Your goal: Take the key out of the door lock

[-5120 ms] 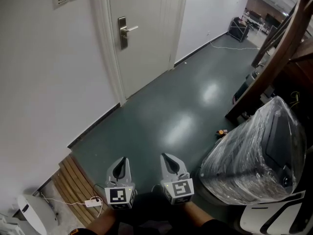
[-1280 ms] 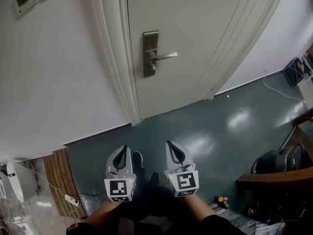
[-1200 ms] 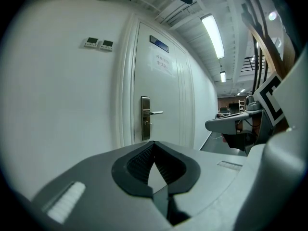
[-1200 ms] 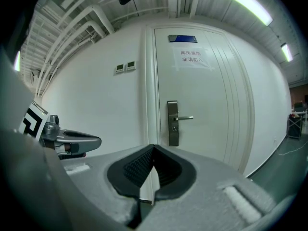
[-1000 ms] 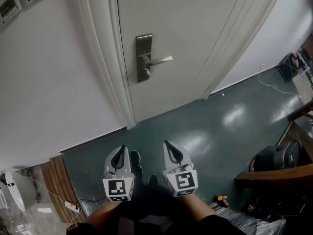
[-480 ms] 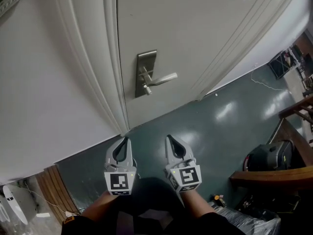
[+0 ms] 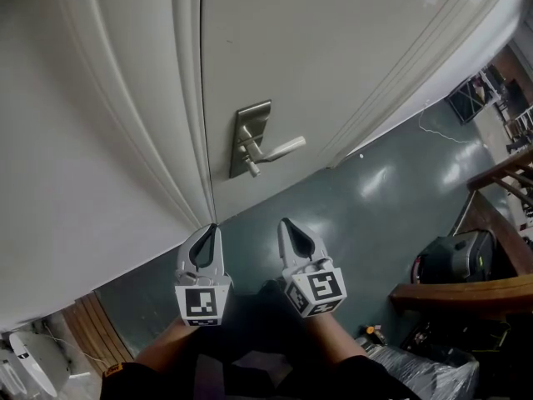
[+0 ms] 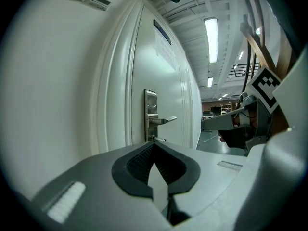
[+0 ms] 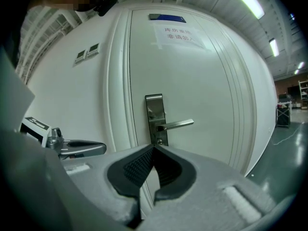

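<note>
A white door (image 7: 333,65) carries a steel lock plate (image 7: 249,136) with a lever handle (image 7: 281,149) pointing right. Below the handle a small key (image 7: 251,170) sticks out of the lock. Both grippers are held side by side below the lock, apart from it, and each is shut on nothing. In the head view my left gripper (image 7: 210,228) points at the foot of the door frame and my right gripper (image 7: 285,222) sits beside it. The left gripper view shows the plate (image 8: 150,110) and key (image 8: 158,139) just over my left gripper (image 8: 154,144). My right gripper (image 9: 154,147) lines up under the plate (image 9: 155,114).
The moulded door frame (image 7: 179,98) and a white wall (image 7: 58,165) stand left of the lock. A dark green floor (image 7: 366,198) runs to the right. A wooden rail (image 7: 466,292) and a black bag (image 7: 454,257) lie at lower right, wooden slats (image 7: 79,323) at lower left.
The view has closed in on the door, so the lock plate and handle are larger and nearer. Both grippers stay shut and side by side, now closer to the door's foot.
</note>
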Demonstrator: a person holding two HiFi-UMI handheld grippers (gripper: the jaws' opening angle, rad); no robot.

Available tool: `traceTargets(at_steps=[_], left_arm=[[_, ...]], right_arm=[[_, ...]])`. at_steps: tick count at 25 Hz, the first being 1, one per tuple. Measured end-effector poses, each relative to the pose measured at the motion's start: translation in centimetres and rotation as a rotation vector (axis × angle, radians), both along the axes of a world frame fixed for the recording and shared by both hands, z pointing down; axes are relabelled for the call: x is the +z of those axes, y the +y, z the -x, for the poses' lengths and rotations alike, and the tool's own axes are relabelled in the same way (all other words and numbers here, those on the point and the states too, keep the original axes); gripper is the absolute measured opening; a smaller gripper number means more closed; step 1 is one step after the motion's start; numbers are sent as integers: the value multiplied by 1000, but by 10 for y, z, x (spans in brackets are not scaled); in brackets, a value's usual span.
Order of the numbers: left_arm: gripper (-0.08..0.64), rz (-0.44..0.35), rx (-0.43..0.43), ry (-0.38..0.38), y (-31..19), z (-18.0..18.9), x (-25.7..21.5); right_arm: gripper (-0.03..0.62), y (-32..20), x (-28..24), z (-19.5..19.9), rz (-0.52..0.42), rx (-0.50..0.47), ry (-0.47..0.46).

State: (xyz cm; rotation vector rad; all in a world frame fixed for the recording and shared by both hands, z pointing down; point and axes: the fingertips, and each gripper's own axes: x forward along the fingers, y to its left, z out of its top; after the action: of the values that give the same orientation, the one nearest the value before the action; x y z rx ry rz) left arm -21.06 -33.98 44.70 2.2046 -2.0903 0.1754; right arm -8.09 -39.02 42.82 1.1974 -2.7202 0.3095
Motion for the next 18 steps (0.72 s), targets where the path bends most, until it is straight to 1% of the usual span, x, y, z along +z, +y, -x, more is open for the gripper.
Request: traceTargets(at_steps=[5,10,15,18], left_arm=[[15,16,-17,-4,-10,6,5],[15,34,-73,-17,-22,15,15],[15,57,-137,-16,-37,22,20],[15,69,-166,-10,-47,24,23]], right_arm=[[-8,-17,11,12,71,-39,-35],[-8,-39,25,22,121,-92,-56],[-6,-61,41,37,228,-177,-115],[-2,-74,49,44,300,-226,-167]])
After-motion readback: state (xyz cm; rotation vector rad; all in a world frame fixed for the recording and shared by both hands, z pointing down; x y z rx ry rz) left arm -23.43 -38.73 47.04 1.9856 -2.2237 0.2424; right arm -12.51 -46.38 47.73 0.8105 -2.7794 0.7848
